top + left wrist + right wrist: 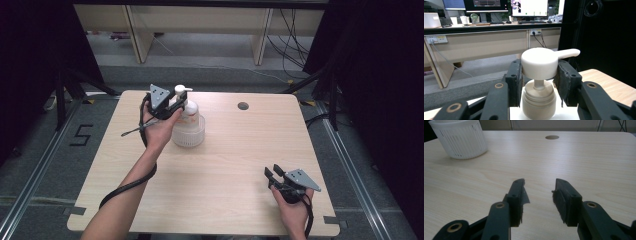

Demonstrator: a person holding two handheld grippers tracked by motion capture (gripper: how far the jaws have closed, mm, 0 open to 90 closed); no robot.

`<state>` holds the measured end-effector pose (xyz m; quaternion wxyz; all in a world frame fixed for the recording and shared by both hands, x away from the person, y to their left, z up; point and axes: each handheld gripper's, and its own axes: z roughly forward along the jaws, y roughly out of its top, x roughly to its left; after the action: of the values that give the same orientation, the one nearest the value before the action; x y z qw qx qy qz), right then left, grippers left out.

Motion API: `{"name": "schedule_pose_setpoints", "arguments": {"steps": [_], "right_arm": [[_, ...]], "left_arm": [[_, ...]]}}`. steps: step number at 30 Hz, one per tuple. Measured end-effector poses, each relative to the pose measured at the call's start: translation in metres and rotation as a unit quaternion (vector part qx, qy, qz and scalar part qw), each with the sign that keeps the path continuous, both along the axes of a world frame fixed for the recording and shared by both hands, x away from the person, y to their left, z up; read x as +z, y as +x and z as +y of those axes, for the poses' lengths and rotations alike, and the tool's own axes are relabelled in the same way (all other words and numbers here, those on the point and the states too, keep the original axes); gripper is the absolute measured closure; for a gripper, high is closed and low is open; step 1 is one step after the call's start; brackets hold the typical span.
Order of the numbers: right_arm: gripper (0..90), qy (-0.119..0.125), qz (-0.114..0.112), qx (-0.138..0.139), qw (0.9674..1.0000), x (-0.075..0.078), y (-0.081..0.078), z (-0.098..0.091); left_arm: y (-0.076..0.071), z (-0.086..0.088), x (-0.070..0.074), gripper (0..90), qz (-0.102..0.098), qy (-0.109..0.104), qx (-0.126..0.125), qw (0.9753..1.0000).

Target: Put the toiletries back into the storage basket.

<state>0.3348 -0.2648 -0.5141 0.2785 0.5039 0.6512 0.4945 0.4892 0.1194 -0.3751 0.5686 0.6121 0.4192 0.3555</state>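
Left to right across the table [215,165]: the left gripper [172,106] is reaching in near the far left edge, its jaws closing on either side of the pump head [540,62] of a bottle [189,111]; in the left gripper view both pads are pressing against the head's round sides, the nozzle pointing off to the right in that view and the collar [538,100] sitting below, between the jaws; the bottle is standing inside a white slatted basket [190,136], upright as far as can be judged. Farther right, a round hole [243,106] is lying in the tabletop; at the near right corner the right gripper [272,176] is resting low over bare wood, jaws parted and holding nothing, well apart from the basket.

Risks, as judgement: the grip is sitting on the smooth, rounded head rather than the body, so a lift is likely to let the bottle slip or swing; a downward push could depress the pump and dispense liquid; a sideways pull could drag or tip the light basket, which the right gripper is too distant to steady.
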Motion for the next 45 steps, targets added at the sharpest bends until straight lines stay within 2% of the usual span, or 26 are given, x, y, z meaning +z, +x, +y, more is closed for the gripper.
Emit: {"name": "schedule_pose_setpoints", "arguments": {"steps": [8, 9, 10, 12, 15, 16, 17, 20, 25, 32, 33, 35, 36, 37, 38, 39, 44, 45], "right_arm": [[59.8, -0.004, -0.003, -0.002, 1.0000, 0.000, 0.000, 0.000], [59.8, -0.020, -0.012, 0.005, 0.9997, 0.000, 0.002, -0.003], [59.8, -0.005, -0.002, -0.002, 1.0000, 0.000, 0.000, 0.000], [59.7, -0.007, -0.005, 0.000, 1.0000, 0.000, 0.001, -0.001], [59.7, -0.005, 0.002, 0.001, 1.0000, 0.000, 0.000, 0.000], [59.6, -0.014, -0.006, 0.009, 0.9999, 0.000, 0.002, -0.003], [59.6, -0.012, -0.007, 0.009, 0.9999, 0.000, 0.002, -0.003], [59.6, -0.009, 0.001, 0.001, 1.0000, 0.000, 0.000, -0.001], [59.6, -0.022, -0.008, 0.002, 0.9997, 0.000, 0.001, -0.002], [59.6, -0.024, -0.006, 0.004, 0.9997, 0.001, 0.001, -0.003], [59.6, -0.012, -0.002, 0.009, 0.9999, 0.000, 0.001, -0.002], [59.6, -0.022, -0.006, 0.005, 0.9997, 0.000, 0.001, -0.003], [59.6, -0.002, 0.000, 0.001, 1.0000, 0.000, 0.000, 0.000], [59.6, -0.002, -0.001, 0.001, 1.0000, 0.000, 0.000, 0.000], [59.6, -0.016, -0.007, 0.005, 0.9998, 0.000, 0.001, -0.002], [59.6, -0.019, -0.002, 0.004, 0.9998, 0.001, 0.001, -0.002], [59.6, -0.015, -0.003, 0.003, 0.9999, 0.000, 0.001, -0.002], [59.6, -0.021, -0.006, 0.003, 0.9997, 0.000, 0.001, -0.002]], "left_arm": [[-0.001, 0.001, 0.000, 47.2, 0.006, -0.002, 0.000, 1.0000], [-0.002, 0.001, 0.000, 45.8, 0.006, -0.002, -0.001, 1.0000], [-0.002, 0.001, 0.000, 44.6, 0.006, 0.000, -0.001, 1.0000], [-0.004, 0.001, 0.000, 42.5, 0.006, 0.001, -0.004, 1.0000], [-0.007, 0.001, 0.001, 40.3, 0.005, -0.002, -0.004, 1.0000], [-0.008, 0.002, 0.001, 40.0, 0.005, -0.002, -0.004, 1.0000], [-0.009, 0.002, 0.001, 39.7, 0.002, -0.001, -0.003, 1.0000], [-0.011, 0.004, 0.002, 39.4, -0.001, -0.001, -0.002, 1.0000], [-0.017, 0.007, 0.003, 38.0, 0.000, -0.001, -0.001, 1.0000], [-0.027, 0.010, 0.000, 37.0, 0.000, -0.002, -0.001, 1.0000], [-0.029, 0.011, -0.001, 37.0, 0.001, -0.003, -0.002, 1.0000], [-0.032, 0.012, -0.002, 37.0, 0.001, -0.002, -0.003, 1.0000], [-0.033, 0.013, -0.003, 37.0, 0.000, -0.003, -0.004, 1.0000], [-0.035, 0.014, -0.003, 37.0, 0.000, -0.004, -0.004, 1.0000], [-0.037, 0.015, -0.004, 37.0, 0.001, -0.006, -0.004, 1.0000], [-0.039, 0.016, -0.004, 37.0, 0.003, -0.010, -0.005, 0.9999], [-0.048, 0.022, -0.007, 36.9, 0.002, -0.015, -0.009, 0.9999], [-0.049, 0.023, -0.007, 36.9, 0.001, -0.014, -0.009, 0.9999]]}}
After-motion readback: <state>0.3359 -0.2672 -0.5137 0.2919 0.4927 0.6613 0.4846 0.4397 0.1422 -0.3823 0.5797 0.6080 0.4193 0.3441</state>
